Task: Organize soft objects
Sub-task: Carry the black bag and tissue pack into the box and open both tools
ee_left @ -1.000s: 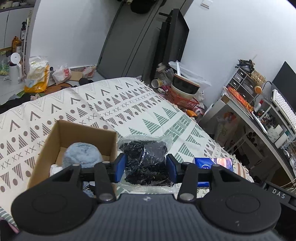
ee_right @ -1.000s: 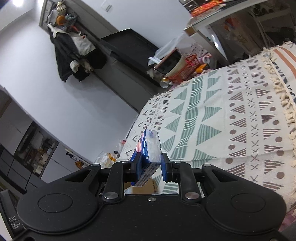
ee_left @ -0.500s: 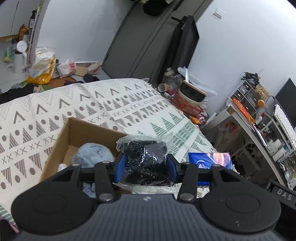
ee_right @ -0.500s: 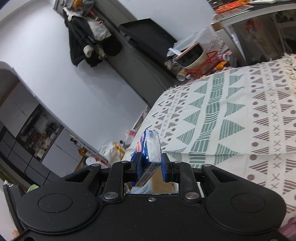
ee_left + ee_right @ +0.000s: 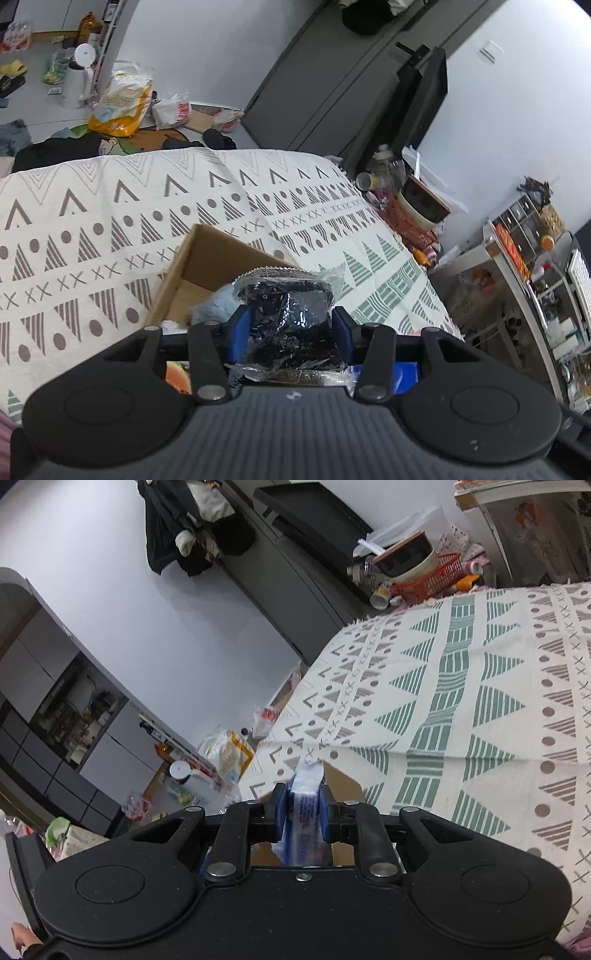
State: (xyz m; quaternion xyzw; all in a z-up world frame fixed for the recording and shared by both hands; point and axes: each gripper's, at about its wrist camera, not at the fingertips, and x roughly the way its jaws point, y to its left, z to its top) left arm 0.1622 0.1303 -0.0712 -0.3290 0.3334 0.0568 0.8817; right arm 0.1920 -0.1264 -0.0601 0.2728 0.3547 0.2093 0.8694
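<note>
- Cardboard box (image 5: 207,254) sits on the patterned blanket (image 5: 110,221), just beyond and below both my loads, with a fluffy blue-grey bundle (image 5: 218,306) already inside.
- My left gripper (image 5: 290,332) pinches a clear bag of dark bits (image 5: 291,317), jaws moderately spread around its bulk; it hangs over the box's right near part, long axis pointing away from me.
- My right gripper (image 5: 301,812) clamps a blue-and-white soft pack (image 5: 304,801) edge-up, jaws close together.
- Brown box edge (image 5: 343,779) shows just past that pack; which hand is nearer I can't quite judge.
</note>
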